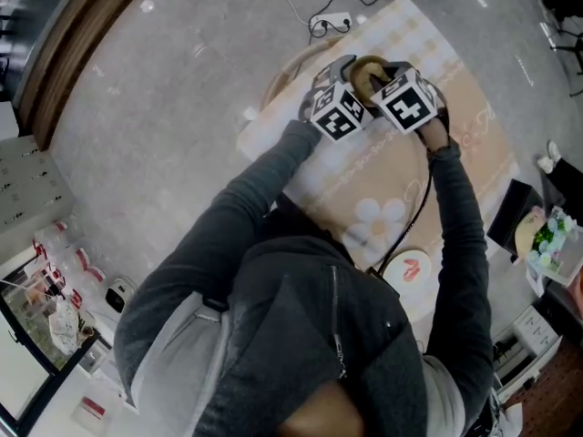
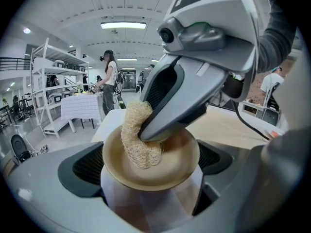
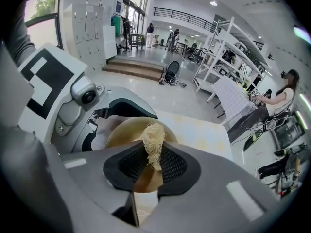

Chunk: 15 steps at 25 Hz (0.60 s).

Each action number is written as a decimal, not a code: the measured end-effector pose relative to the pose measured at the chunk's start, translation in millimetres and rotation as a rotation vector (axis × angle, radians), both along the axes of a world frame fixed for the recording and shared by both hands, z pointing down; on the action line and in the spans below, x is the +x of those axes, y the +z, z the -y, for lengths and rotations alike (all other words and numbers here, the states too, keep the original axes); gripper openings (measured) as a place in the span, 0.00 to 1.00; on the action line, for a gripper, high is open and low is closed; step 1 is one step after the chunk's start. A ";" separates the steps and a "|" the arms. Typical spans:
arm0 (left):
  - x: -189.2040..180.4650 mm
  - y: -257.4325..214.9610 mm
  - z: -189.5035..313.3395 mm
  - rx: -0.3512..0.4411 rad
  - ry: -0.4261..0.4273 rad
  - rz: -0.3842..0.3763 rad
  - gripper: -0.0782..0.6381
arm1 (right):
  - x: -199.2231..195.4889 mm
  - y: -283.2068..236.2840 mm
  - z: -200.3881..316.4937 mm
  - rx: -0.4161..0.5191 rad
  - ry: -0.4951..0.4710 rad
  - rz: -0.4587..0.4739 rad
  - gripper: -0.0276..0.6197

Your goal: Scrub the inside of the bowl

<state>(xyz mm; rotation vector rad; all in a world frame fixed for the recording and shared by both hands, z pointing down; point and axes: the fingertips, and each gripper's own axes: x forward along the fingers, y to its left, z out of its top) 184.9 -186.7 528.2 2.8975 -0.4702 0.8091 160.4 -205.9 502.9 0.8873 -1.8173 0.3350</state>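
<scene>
Held between the two dark pads of the grey left tool [image 2: 150, 163]: a shallow round tan bowl [image 2: 167, 173]. Pressed onto its inside: a pale fibrous scrubbing wad [image 2: 137, 141], pinched by the grey right tool [image 2: 145, 130] from upper right.

Head view: overhead, steeply down, far. Gripper views: close, facing each other, sharing bowl [image 2: 165, 174].
</scene>
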 end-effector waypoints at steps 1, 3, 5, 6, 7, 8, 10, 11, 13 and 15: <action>-1.1 0.4 -0.7 -0.007 0.003 0.001 0.93 | 0.0 -0.2 -0.2 0.001 0.007 0.003 0.14; -5.1 0.5 -1.6 -0.016 0.006 0.004 0.93 | -0.1 -2.1 0.4 0.006 0.020 0.009 0.14; -10.2 0.3 -3.0 -0.022 0.007 0.007 0.93 | -0.1 -4.4 1.1 0.015 0.029 0.013 0.14; -12.8 0.3 -4.1 -0.028 0.006 0.006 0.93 | 0.1 -4.6 0.5 0.016 0.032 0.012 0.14; -15.5 0.1 -5.2 -0.035 0.002 0.002 0.93 | 0.1 -4.3 -0.4 0.016 0.034 0.011 0.14; -18.4 -0.3 -6.2 -0.043 -0.003 -0.004 0.93 | -0.1 -4.1 -1.1 0.016 0.037 0.012 0.14; -24.1 -1.6 -8.5 -0.062 -0.014 -0.017 0.93 | -0.1 -5.0 -1.2 0.021 0.050 0.020 0.14; -26.5 -2.4 -10.4 -0.073 -0.016 -0.024 0.93 | 0.4 -6.7 -1.0 0.029 0.061 0.027 0.15; -30.4 -4.4 -15.9 -0.096 -0.012 -0.036 0.93 | 1.7 -13.0 -1.5 0.053 0.085 0.045 0.15; -34.3 -7.3 -19.1 -0.103 -0.013 -0.050 0.92 | 2.9 -22.0 -2.3 0.081 0.112 0.070 0.15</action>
